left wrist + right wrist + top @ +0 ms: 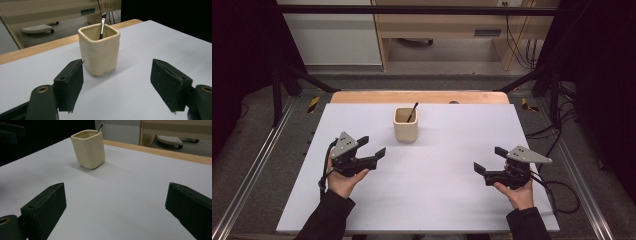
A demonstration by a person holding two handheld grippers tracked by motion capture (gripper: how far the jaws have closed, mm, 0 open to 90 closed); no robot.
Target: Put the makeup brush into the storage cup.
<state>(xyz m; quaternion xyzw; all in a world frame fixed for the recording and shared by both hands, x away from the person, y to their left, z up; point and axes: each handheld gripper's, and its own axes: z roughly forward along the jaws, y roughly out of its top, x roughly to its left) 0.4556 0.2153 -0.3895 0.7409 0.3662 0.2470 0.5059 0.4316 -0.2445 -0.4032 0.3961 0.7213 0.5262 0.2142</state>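
Cup (pixel 99 51) with brush (pixel 102 25) stands apparently just beyond left gripper's (pixel 117 86) wide, empty jaws.

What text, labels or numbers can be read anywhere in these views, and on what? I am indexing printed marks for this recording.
None can be read.
The cream cup is plain, with no print on the sides in view.
The brush standing in it bears no legible mark.
The white table is blank.
A dark plate on the wooden furniture behind the table may be a label, but it is too blurred to read.
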